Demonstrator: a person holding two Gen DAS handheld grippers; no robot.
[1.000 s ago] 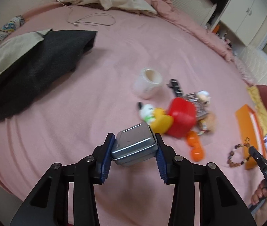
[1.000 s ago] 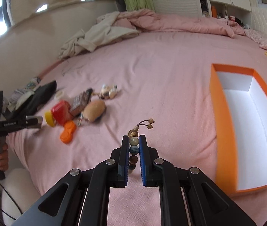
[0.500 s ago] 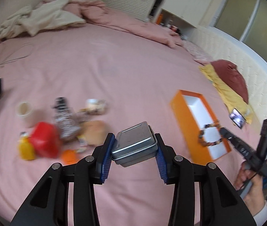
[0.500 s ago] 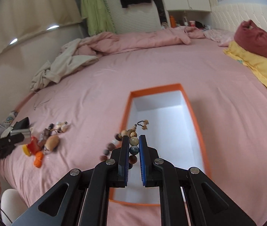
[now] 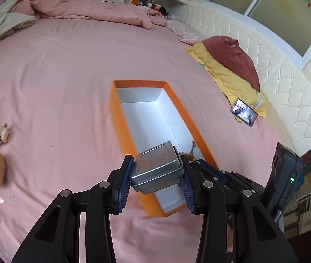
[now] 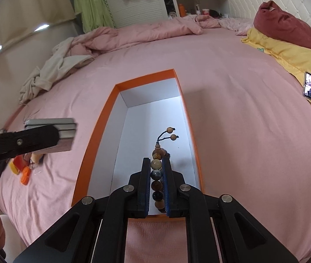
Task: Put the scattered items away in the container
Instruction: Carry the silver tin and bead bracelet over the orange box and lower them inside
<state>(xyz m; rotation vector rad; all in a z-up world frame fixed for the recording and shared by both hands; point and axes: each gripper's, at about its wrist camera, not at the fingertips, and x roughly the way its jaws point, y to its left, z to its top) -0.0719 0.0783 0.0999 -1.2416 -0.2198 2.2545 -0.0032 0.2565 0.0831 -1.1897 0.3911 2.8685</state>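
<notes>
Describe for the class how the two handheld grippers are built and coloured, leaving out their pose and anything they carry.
Both the left gripper and the right gripper are matte black, with angular arms pierced by cutouts and joined by round silver rivets. Each finger carries a ribbed blue pad on its inner face. Seen from the left camera, the right unit's handle shows a small green light.
</notes>
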